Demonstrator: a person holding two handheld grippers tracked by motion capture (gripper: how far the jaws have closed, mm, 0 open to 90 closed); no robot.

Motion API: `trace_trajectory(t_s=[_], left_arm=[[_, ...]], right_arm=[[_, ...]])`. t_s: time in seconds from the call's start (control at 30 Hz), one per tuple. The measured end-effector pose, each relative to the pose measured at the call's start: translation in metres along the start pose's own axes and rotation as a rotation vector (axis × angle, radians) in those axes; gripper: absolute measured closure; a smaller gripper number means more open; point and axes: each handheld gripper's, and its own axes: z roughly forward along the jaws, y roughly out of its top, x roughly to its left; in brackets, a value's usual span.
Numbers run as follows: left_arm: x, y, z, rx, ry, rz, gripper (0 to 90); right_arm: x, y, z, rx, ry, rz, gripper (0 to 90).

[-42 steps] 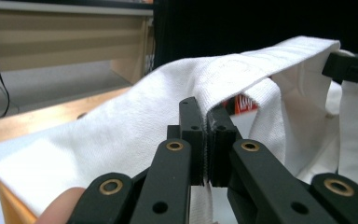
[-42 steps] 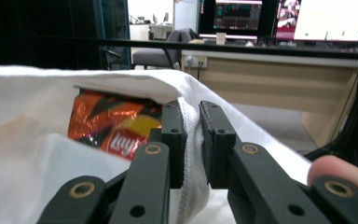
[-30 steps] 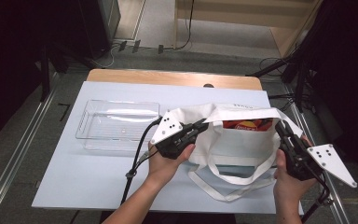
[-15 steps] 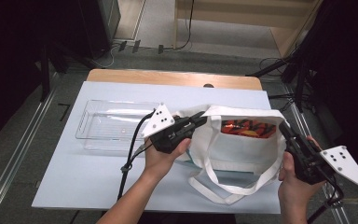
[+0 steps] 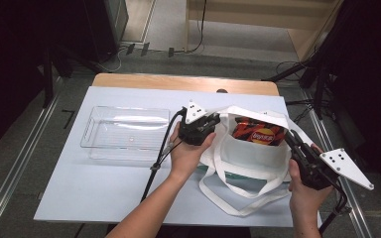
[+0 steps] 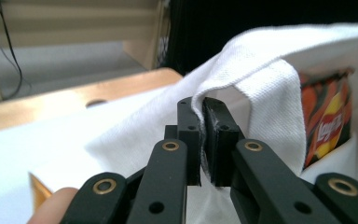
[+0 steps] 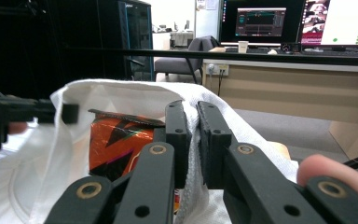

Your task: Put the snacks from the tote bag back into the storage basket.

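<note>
High view: left gripper [image 5: 213,120] and right gripper [image 5: 290,139] each clamp the white tote bag's [image 5: 250,156] rim, chip packet [image 5: 258,133] inside.

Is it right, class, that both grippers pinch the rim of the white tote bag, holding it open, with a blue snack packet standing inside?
Not quite. The high view shows the snack packet is orange-red, not blue. The rest holds: the left gripper and right gripper each pinch the rim of the white tote bag, holding it open.

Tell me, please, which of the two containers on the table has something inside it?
The white cloth bag, with an orange snack packet inside; the clear plastic tray beside it holds nothing.
</note>
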Motion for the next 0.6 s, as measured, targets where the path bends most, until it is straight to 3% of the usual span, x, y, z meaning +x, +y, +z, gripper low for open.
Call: trace_trajectory(t_s=[0.1,0.23,0.27,0.37,0.43,0.47,0.57,0.6], left_arm=[[-0.004,-0.011,0.009,0.055,-0.002,0.021,88.2],[-0.006,-0.023,0.014,0.078,-0.002,0.035,88.5],[-0.007,-0.028,0.013,0.076,0.005,0.037,88.5],[-0.009,-0.029,0.01,0.068,0.004,0.041,88.4],[-0.013,-0.029,0.006,0.063,0.003,0.052,87.7],[-0.015,-0.027,0.002,0.059,-0.011,0.061,82.5],[-0.017,-0.026,-0.003,0.045,-0.021,0.056,68.9],[-0.018,-0.026,-0.007,0.028,-0.027,0.053,68.9]], right_arm=[[0.0,-0.002,0.001,0.008,-0.008,-0.013,85.0],[-0.002,-0.005,0.004,0.019,-0.02,-0.013,81.2],[-0.004,-0.007,0.006,0.025,-0.056,0.001,68.0],[-0.006,-0.009,0.007,0.026,-0.091,0.009,63.4],[-0.006,-0.01,0.006,0.015,-0.105,0.013,70.9],[-0.005,-0.009,0.005,0.008,-0.097,-0.013,81.9],[-0.005,-0.009,0.005,0.01,-0.086,-0.036,84.8],[-0.005,-0.008,0.005,0.01,-0.08,-0.036,85.0]])
